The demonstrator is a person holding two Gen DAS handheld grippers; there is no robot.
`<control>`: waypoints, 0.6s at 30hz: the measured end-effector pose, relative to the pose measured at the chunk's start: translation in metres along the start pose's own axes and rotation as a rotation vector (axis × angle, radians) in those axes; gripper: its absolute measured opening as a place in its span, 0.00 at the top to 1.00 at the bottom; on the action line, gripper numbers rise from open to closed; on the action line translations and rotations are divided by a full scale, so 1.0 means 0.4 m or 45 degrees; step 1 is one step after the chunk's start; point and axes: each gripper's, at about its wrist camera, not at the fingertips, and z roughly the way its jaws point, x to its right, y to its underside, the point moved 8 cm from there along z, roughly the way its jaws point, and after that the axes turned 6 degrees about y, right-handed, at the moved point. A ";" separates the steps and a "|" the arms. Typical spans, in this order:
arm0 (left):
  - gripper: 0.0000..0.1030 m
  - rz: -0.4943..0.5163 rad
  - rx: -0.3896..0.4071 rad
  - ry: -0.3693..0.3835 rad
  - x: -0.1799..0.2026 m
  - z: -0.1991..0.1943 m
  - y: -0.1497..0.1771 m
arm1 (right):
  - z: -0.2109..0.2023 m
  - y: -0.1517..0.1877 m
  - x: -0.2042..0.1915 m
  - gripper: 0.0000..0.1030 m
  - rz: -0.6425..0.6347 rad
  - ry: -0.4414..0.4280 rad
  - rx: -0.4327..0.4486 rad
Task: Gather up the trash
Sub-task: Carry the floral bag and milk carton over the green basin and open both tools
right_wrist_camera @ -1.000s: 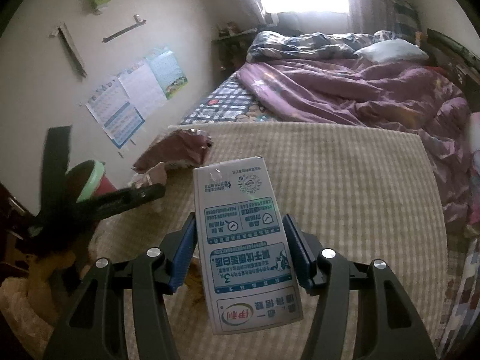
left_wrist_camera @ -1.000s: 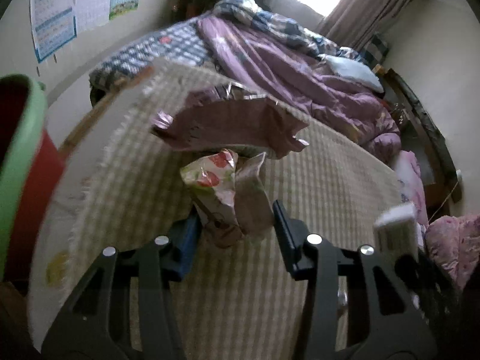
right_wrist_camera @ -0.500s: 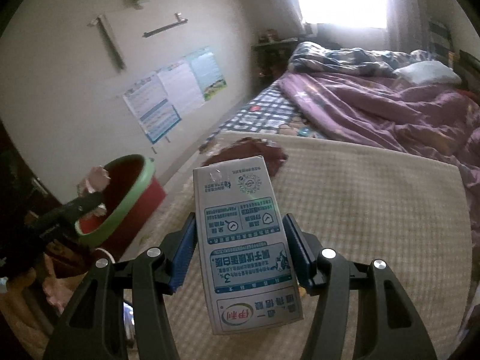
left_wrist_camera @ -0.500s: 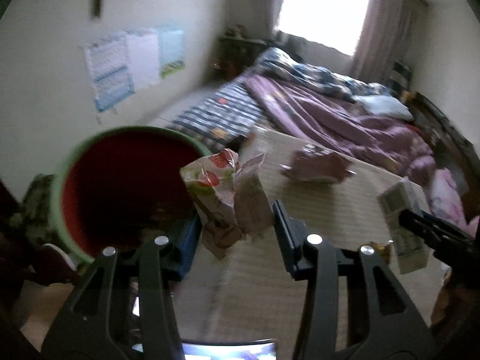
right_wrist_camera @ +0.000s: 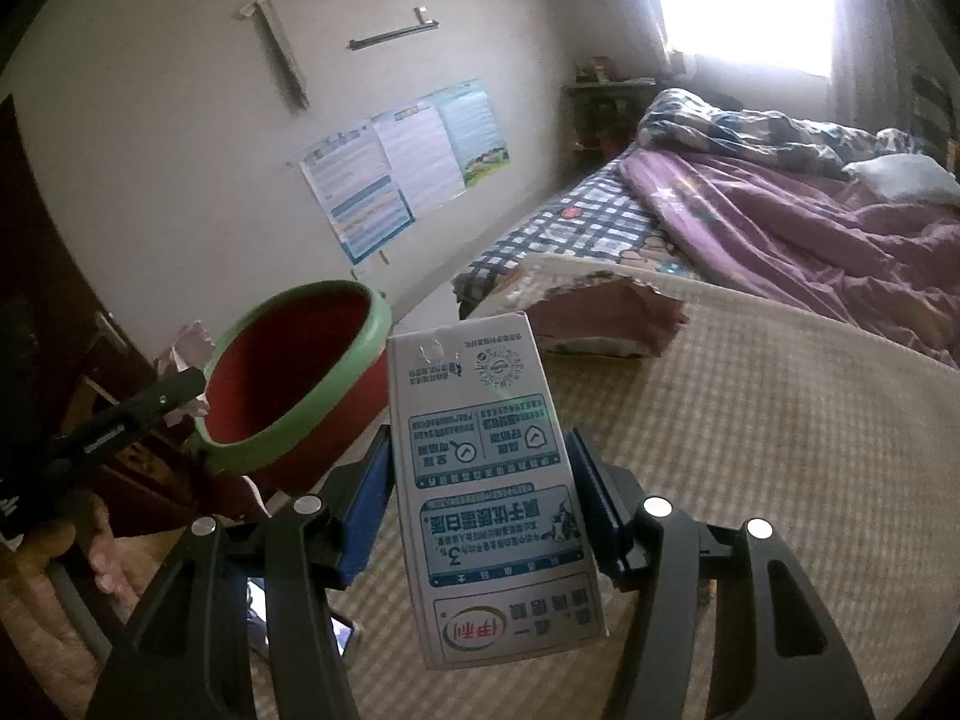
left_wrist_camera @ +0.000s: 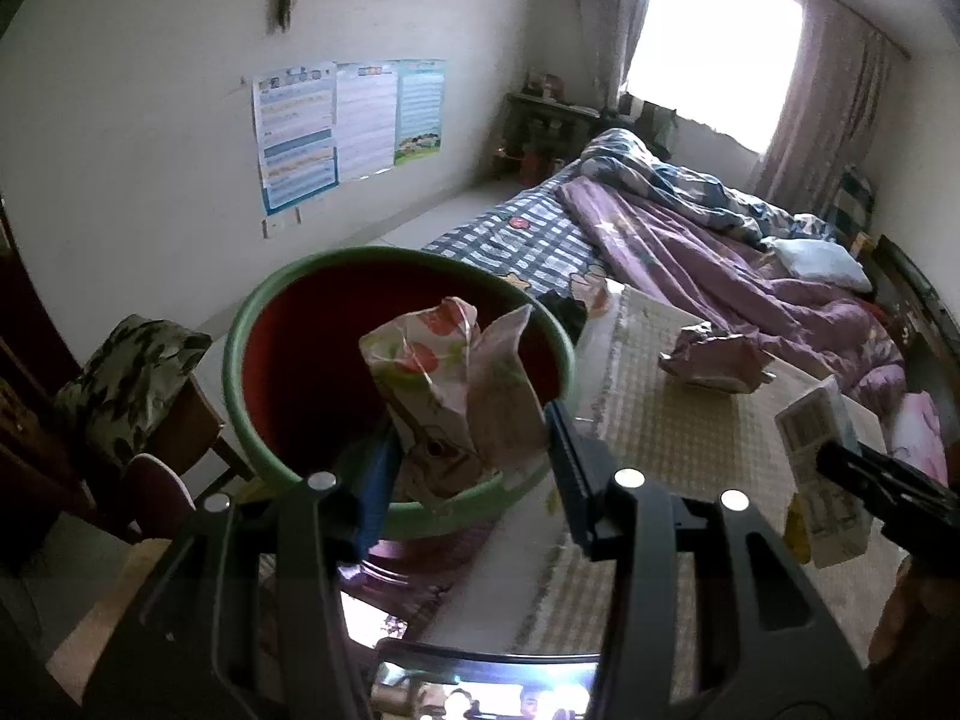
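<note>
Trash is held in both grippers. The left gripper [left_wrist_camera: 468, 456] pinches a crumpled wrapper [left_wrist_camera: 450, 384] printed with red fruit, its fingers pressed against the wrapper's lower part, and holds it over the open mouth of a red bucket [left_wrist_camera: 300, 372] with a green rim. The right gripper [right_wrist_camera: 480, 498] clamps a white and blue milk carton [right_wrist_camera: 486, 480] between its blue pads, holding it upside down above the checked beige mat [right_wrist_camera: 780, 450]. The carton's print reads inverted: a red and green oval logo at the lower edge, a large "3" followed by a percent sign, a round code near the far end, and Chinese text too small to make out. In the right wrist view the bucket [right_wrist_camera: 288, 372] stands to the left of the carton, beside the mat's edge. A torn purple bag [right_wrist_camera: 606, 318] lies on the mat beyond the carton. Behind it is a bed with a purple quilt [right_wrist_camera: 810, 228]. Three posters [left_wrist_camera: 348, 126] hang on the wall, their writing unreadable.
</note>
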 end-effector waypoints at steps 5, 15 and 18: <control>0.56 -0.014 0.000 -0.011 -0.026 0.004 0.000 | 0.017 -0.004 -0.033 0.46 -0.024 -0.019 -0.010; 0.56 -0.024 -0.011 -0.020 -0.063 0.027 -0.005 | 0.053 -0.010 -0.105 0.46 -0.076 -0.058 -0.031; 0.56 -0.028 -0.007 -0.023 -0.081 0.031 -0.010 | 0.066 -0.010 -0.124 0.46 -0.091 -0.066 -0.039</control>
